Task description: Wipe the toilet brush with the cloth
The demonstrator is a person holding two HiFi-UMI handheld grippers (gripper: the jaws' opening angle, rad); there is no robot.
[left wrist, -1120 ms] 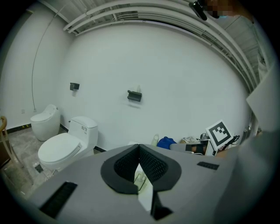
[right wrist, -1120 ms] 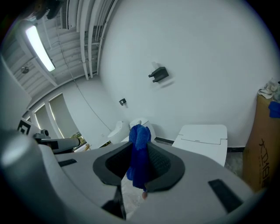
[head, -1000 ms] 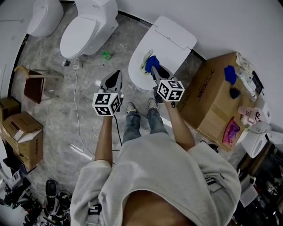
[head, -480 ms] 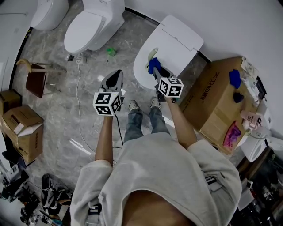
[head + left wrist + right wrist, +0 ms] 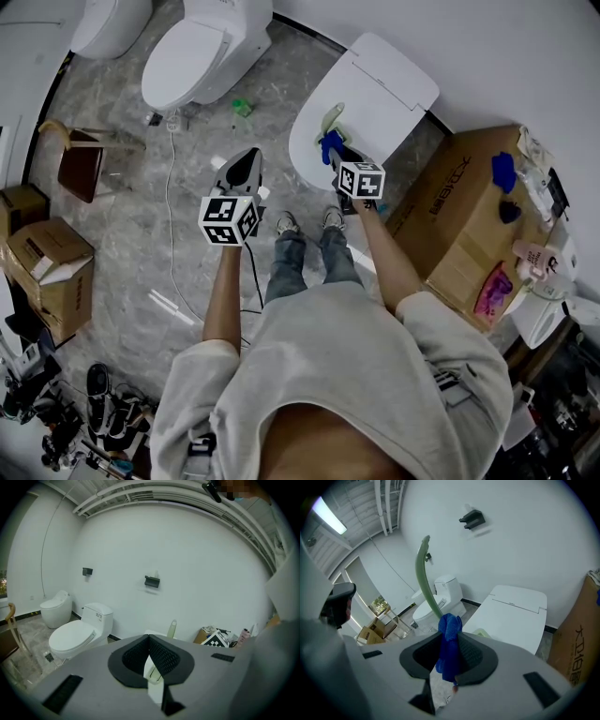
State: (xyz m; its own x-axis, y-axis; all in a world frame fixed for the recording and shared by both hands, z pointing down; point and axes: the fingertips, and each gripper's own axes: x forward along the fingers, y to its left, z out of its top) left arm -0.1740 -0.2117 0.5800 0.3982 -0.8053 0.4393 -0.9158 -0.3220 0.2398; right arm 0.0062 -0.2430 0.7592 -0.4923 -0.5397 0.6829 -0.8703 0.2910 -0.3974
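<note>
A pale green toilet brush (image 5: 335,118) stands at the closed white toilet (image 5: 375,89); its curved handle (image 5: 423,576) rises in the right gripper view. My right gripper (image 5: 331,153) (image 5: 449,637) is shut on a blue cloth (image 5: 327,142) (image 5: 449,641), which rests against the lower part of the handle. My left gripper (image 5: 247,161) (image 5: 149,639) hangs to the left over the floor, jaws together with nothing in them. In the left gripper view the brush handle (image 5: 172,628) shows beyond the jaws. The brush head is hidden.
A large cardboard box (image 5: 450,225) with blue and pink items stands at the right. Two more toilets (image 5: 202,56) are at the back left. A cable (image 5: 170,197), a stool (image 5: 77,164) and small cardboard boxes (image 5: 47,272) lie on the marble floor at left.
The head view has shifted a little. My right gripper with the cloth has slid slightly along the brush handle. The left gripper has hardly moved.
</note>
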